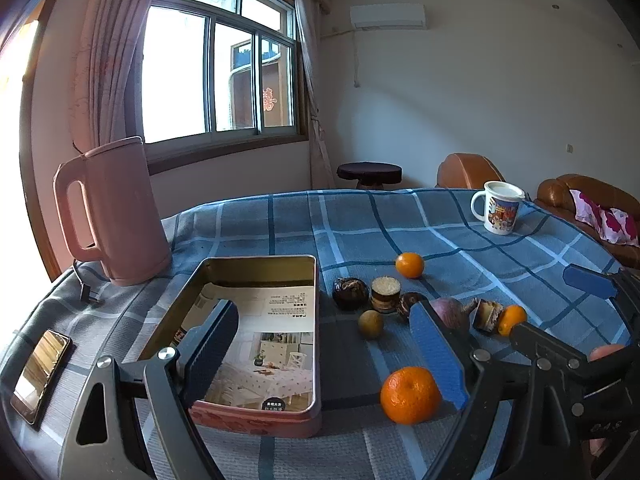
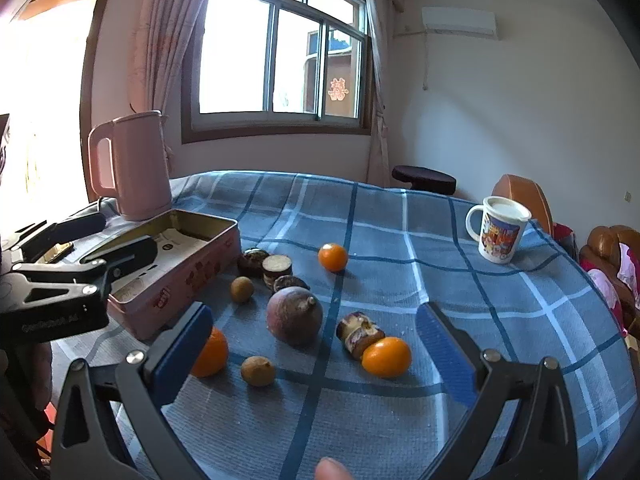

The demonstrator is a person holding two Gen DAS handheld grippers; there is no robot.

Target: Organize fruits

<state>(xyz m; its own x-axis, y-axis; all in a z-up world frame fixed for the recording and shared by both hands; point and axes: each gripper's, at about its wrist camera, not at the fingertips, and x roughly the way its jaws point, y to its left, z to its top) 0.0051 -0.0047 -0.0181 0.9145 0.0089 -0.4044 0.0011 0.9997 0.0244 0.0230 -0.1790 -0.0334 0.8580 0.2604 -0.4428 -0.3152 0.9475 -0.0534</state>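
Fruit lies loose on the blue checked tablecloth point(image 2: 400, 240): a round reddish-brown fruit point(image 2: 295, 315) sits between the gaping right gripper point(image 2: 316, 344). Left gripper point(image 1: 320, 344), also agape and empty, hovers over the pink rectangular tin point(image 1: 256, 420), beside a large orange mandarin point(image 1: 410, 395).

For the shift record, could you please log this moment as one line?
stage: start | left gripper: open, over tin | right gripper: open, empty | fruit on cloth | tin: no fruit
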